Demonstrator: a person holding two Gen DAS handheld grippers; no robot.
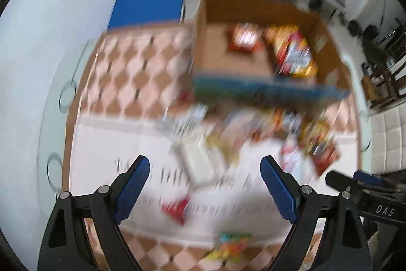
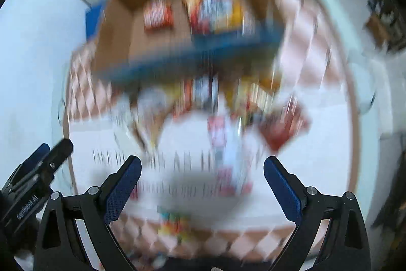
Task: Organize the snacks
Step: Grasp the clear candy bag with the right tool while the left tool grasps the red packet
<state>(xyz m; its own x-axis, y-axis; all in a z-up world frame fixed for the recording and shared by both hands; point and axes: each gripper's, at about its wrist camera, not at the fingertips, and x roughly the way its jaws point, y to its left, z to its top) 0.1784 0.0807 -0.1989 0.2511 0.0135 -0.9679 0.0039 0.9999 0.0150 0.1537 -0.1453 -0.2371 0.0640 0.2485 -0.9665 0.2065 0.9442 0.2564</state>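
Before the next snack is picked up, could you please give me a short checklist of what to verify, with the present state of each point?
1. Left hand-held gripper open and empty: ok, nothing between its pads.
2. Right hand-held gripper open and empty: ok.
3. Cardboard box has free room: ok, two packets lie inside and bare floor shows at its left.
4. Loose snacks remain on the table: ok, a pile lies in front of the box.
5. Next packet clearly identified: cannot tell, both views are blurred.
6. The two grippers are apart from each other: ok.
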